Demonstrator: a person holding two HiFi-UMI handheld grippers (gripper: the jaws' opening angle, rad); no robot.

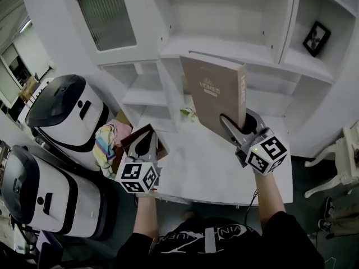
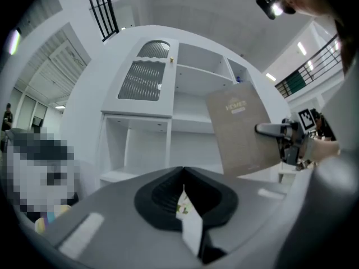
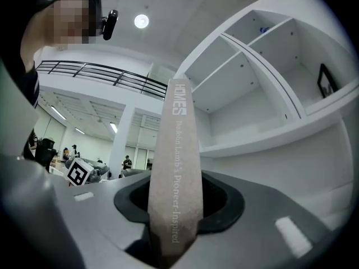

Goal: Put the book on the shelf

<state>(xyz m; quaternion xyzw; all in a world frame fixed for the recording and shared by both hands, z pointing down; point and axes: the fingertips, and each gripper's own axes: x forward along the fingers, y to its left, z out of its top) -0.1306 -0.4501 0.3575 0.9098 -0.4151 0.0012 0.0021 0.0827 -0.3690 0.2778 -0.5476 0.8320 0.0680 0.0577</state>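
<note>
A tall brown hardcover book stands upright over the white table, in front of the white shelf unit. My right gripper is shut on its lower edge. In the right gripper view the printed spine runs up between the jaws. From the left gripper view the book hangs tilted before the shelf openings. My left gripper hovers at the table's left end, its jaws together. A white sliver with a green mark shows between them; I cannot tell whether it is held.
A small framed picture stands in a right shelf compartment. A brown object and a striped cloth lie under the left gripper. Two white rounded machines stand on the left. A white chair is at the right.
</note>
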